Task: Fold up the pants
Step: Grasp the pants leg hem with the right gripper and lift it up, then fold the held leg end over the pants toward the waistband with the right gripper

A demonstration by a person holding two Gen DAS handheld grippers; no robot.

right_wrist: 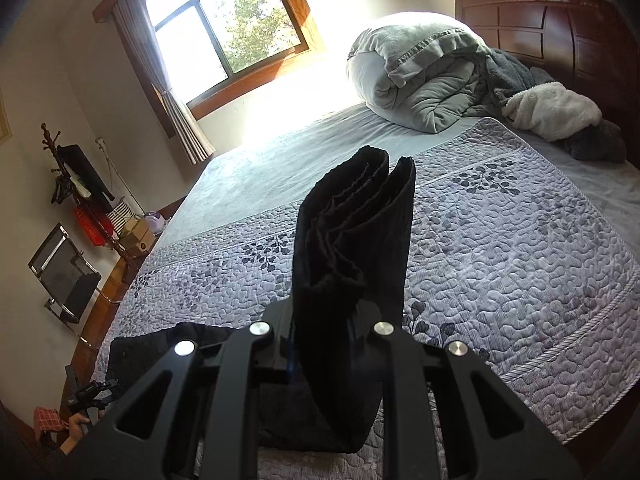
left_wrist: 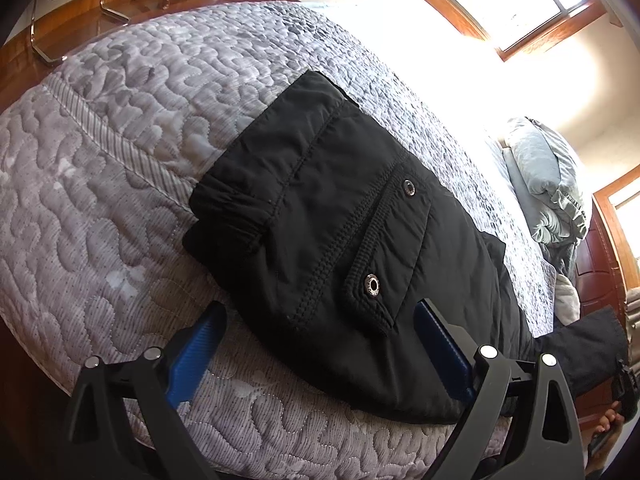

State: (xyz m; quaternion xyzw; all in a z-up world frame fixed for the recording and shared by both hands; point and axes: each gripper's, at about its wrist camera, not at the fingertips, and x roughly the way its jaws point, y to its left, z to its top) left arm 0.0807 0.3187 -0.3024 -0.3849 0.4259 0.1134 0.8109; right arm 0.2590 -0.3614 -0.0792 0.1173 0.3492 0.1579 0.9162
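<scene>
The black pants (left_wrist: 332, 216) lie on the quilted bedspread (left_wrist: 120, 160), with the waist end and a snap pocket flap (left_wrist: 384, 248) toward me. My left gripper (left_wrist: 320, 308) stands open just over this end; one blue pad (left_wrist: 196, 348) is above the quilt and the other (left_wrist: 440, 340) above the cloth. One leg (left_wrist: 580, 344) stretches off to the right. In the right wrist view my right gripper (right_wrist: 328, 320) is shut on the bunched leg ends (right_wrist: 356, 232), which rise folded above its fingers. The rest of the pants (right_wrist: 160, 344) lies low at the left.
A rolled grey duvet (right_wrist: 420, 80) and a heap of fleece clothes (right_wrist: 556, 112) sit at the head of the bed by the wooden headboard (right_wrist: 560, 28). A chair (right_wrist: 64, 276), a coat stand (right_wrist: 68, 176) and boxes stand on the wooden floor to the left.
</scene>
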